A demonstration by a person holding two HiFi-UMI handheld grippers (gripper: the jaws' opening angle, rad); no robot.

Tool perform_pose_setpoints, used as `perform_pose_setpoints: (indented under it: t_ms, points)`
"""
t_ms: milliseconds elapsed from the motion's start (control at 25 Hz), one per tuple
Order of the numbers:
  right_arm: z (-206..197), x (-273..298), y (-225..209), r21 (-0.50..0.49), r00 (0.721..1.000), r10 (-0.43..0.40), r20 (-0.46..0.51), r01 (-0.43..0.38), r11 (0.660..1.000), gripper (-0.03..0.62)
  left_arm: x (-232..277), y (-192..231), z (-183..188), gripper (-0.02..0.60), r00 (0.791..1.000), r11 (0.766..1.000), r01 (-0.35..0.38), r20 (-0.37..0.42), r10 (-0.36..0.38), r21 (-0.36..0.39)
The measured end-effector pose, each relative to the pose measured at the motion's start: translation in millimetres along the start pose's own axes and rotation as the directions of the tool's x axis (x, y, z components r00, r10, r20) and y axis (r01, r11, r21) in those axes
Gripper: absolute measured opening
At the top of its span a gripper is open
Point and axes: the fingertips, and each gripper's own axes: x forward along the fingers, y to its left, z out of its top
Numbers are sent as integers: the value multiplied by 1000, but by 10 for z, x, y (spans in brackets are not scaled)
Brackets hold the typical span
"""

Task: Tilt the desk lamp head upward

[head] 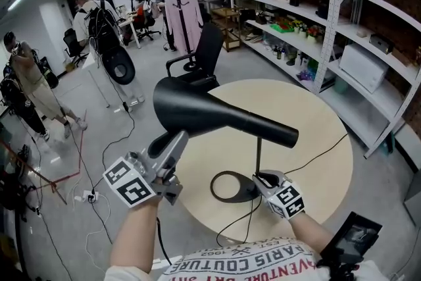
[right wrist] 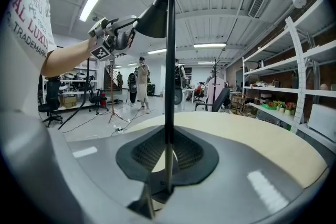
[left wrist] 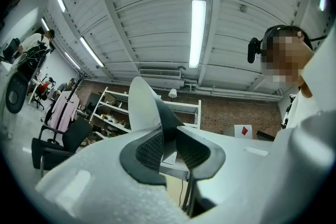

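Desk lamp head (head: 217,112), a black cone, sits above the right tool (head: 258,179) and reaches from the left tool (head: 172,141) off to the right. The left tool's jaws are nearly together, pads pinching the head's wide rim, whose white inside shows just past them. The right tool's jaws are closed narrowly on the thin upright pole (right wrist: 169,60), low down. The ring base (head: 215,189) lies just left of that tool on the round worktop (head: 316,135).
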Motion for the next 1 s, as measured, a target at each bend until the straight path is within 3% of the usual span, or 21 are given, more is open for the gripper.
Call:
perform_pose_setpoints:
  t_ms: [1000]
  points:
    - [-27, 21, -94, -31, 999, -50, -5, 50, 998, 43, 268, -278, 438, 57, 997, 972, 24, -79, -6, 235]
